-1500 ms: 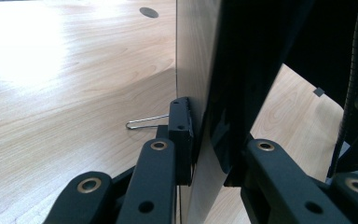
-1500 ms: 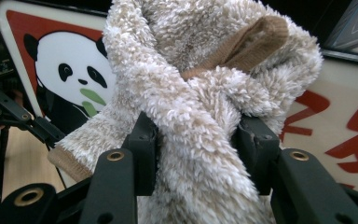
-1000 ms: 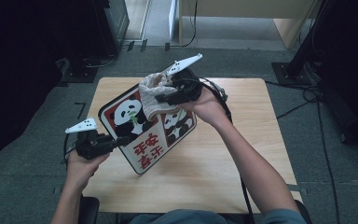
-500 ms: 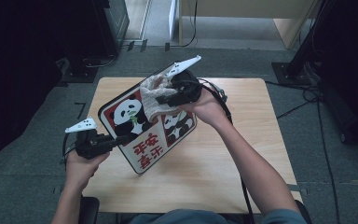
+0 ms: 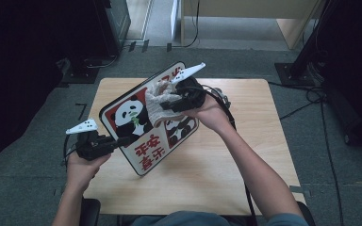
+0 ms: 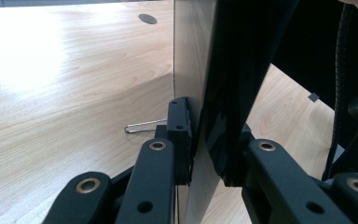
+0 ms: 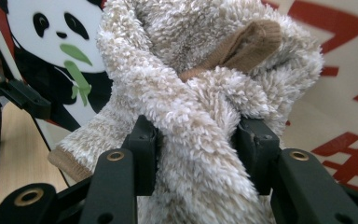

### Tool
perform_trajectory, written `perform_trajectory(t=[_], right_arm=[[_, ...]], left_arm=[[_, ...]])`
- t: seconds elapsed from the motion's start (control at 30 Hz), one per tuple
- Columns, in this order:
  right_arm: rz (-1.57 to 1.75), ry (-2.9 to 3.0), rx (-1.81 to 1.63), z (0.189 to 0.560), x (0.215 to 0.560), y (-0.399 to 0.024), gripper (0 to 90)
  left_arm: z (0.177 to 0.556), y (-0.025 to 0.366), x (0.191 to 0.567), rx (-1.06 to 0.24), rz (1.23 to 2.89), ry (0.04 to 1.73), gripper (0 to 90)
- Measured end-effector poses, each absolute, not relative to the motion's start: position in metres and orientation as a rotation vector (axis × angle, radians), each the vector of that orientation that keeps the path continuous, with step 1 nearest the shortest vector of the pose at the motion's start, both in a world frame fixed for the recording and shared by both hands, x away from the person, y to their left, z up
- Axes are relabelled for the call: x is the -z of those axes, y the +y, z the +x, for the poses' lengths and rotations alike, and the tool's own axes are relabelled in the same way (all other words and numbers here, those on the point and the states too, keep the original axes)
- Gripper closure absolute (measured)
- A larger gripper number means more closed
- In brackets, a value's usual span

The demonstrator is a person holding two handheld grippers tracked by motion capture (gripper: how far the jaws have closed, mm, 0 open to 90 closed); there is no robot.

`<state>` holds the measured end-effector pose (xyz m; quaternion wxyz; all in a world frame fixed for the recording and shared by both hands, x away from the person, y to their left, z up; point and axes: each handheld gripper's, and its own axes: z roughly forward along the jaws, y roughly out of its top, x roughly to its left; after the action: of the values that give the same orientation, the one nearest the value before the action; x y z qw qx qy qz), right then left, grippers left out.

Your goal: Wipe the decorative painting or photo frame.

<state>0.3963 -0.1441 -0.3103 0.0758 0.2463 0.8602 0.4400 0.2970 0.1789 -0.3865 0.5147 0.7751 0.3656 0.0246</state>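
Observation:
A white sign board (image 5: 147,151) with pandas and red characters is held tilted above the wooden table (image 5: 217,174). My left gripper (image 5: 122,140) grips its lower left edge. In the left gripper view the jaws have just been closing and now pinch the board's edge (image 6: 193,60) between the pads of the left gripper (image 6: 205,149). My right gripper (image 5: 170,104) is shut on a fluffy beige cloth (image 5: 158,100) and presses it against the board's face. In the right gripper view the cloth (image 7: 191,88) bulges between the jaws of the right gripper (image 7: 196,140), over the panda board (image 7: 340,70).
A thin bent wire (image 6: 144,125) lies on the table (image 6: 51,93) by the board's base, with a small round hole (image 6: 147,18) farther off. Cables (image 5: 320,136) run on the grey floor to the right, and dark equipment stands at the back left.
The right gripper and its cloth have shifted a little on the board's face. The left hand and the board have stayed in place.

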Motion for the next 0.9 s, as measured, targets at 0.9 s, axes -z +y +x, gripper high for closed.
perform_trajectory(t=[0.9], right_arm=[[0.781, 2.606, -1.336, 0.392, 0.347, -0.153, 56.5]], left_arm=[[0.297, 0.179, 0.386, -0.049, 1.861, 0.880, 78.5]])
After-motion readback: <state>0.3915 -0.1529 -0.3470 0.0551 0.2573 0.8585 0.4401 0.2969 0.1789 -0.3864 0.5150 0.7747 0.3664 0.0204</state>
